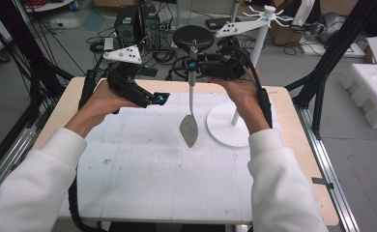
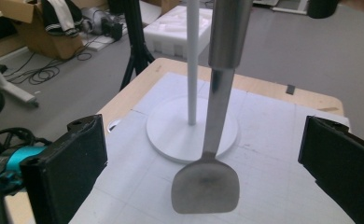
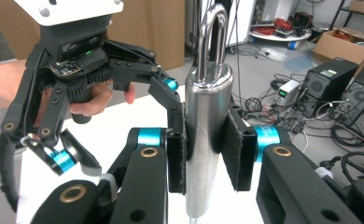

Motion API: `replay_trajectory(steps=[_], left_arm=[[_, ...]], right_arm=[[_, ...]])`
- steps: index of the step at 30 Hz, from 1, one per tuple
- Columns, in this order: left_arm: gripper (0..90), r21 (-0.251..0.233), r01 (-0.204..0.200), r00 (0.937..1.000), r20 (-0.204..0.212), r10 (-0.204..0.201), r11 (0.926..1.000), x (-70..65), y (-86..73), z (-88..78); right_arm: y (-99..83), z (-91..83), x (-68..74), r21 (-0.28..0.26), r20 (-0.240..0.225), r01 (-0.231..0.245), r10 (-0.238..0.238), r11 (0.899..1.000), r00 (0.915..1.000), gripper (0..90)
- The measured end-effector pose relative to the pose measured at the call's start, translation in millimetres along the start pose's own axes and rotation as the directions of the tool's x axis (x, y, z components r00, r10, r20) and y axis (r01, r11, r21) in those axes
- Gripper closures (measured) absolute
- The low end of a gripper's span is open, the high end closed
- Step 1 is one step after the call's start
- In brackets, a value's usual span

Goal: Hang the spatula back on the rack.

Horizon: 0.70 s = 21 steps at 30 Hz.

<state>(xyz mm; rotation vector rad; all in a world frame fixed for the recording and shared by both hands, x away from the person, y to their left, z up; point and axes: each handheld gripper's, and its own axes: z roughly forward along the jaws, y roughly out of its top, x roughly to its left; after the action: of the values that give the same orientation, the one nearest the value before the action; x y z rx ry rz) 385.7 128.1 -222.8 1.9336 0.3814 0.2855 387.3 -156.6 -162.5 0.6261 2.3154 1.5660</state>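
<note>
A steel spatula (image 1: 189,129) hangs upright over the white gridded mat (image 1: 143,169), blade down and a little above it. My right gripper (image 1: 194,64) is shut on its thick handle (image 3: 208,116), the pads (image 3: 238,149) pressing both sides below the hanging loop. My left gripper (image 1: 155,85) stands open to the left of the spatula, apart from it. In the left gripper view the blade (image 2: 207,186) and shaft show between the wide-spread jaws of the left gripper (image 2: 203,135), farther off and untouched. The right gripper view also shows the left gripper (image 3: 117,121).
A white stand with a round base (image 1: 227,123) and thin pole (image 1: 259,43) rises just right of the spatula. The wooden table edge (image 1: 300,145) borders the mat. A black stool (image 1: 193,37), computers (image 1: 138,24), cables and white foam (image 1: 375,92) lie beyond on the floor.
</note>
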Motion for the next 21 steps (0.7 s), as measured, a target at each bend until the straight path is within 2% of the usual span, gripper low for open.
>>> replay_trajectory(steps=[4, 9, 11, 12, 13, 15, 16, 17, 18, 21], left_arm=[[1.7, -0.019, 0.0, 1.0, -0.006, 0.0, 0.9998, -1.6, -7.3, -8.4], [1.7, -0.041, 0.004, 0.999, -0.044, -0.006, 0.9991, -2.1, -22.8, -28.3], [1.7, -0.033, 0.003, 0.9986, -0.052, -0.005, 0.9994, -1.0, -30.6, -36.5], [1.7, -0.046, 0.015, 0.998, -0.061, -0.018, 0.9988, -2.2, -39.7, -43.6], [1.7, -0.046, 0.015, 0.998, -0.061, -0.018, 0.9988, -2.2, -39.7, -43.6], [1.7, -0.041, 0.019, 0.9972, -0.071, -0.022, 0.999, -4.1, -54.2, -54.1], [1.7, -0.041, 0.019, 0.9972, -0.071, -0.022, 0.999, -4.1, -54.2, -54.1], [1.7, -0.045, 0.016, 0.997, -0.075, -0.019, 0.9989, -4.8, -63.5, -61.4], [1.7, -0.045, 0.016, 0.997, -0.075, -0.019, 0.9989, -4.8, -63.5, -61.4], [1.7, -0.075, 0.023, 0.9968, -0.075, -0.028, 0.9969, -6.7, -78.5, -71.9]], right_arm=[[-2.7, -6.4, -1.1, -0.006, -0.007, 0.015, -0.016, 1.0, 0.9999, 73.5], [-4.4, -14.7, -1.2, -0.004, -0.018, 0.015, -0.015, 1.0, 0.9997, 73.5], [-5.5, -21.8, -1.8, -0.004, -0.019, 0.014, -0.014, 1.0, 0.9997, 73.5], [-5.9, -23.8, -2.4, -0.006, -0.018, 0.021, -0.021, 1.0, 0.9996, 73.5], [-5.9, -23.8, -2.4, -0.006, -0.018, 0.021, -0.021, 1.0, 0.9996, 73.5], [-7.4, -30.6, -4.0, -0.012, -0.025, 0.033, -0.033, 0.999, 0.9991, 73.4], [-8.2, -33.2, -3.9, -0.009, -0.023, 0.026, -0.026, 1.0, 0.9994, 73.4], [-8.8, -35.6, -4.5, -0.007, -0.027, 0.027, -0.027, 1.0, 0.9993, 73.5], [-8.8, -35.6, -4.5, -0.007, -0.027, 0.027, -0.027, 1.0, 0.9993, 73.5], [-10.8, -43.0, -6.1, -0.009, -0.026, 0.035, -0.035, 0.999, 0.999, 73.5]])
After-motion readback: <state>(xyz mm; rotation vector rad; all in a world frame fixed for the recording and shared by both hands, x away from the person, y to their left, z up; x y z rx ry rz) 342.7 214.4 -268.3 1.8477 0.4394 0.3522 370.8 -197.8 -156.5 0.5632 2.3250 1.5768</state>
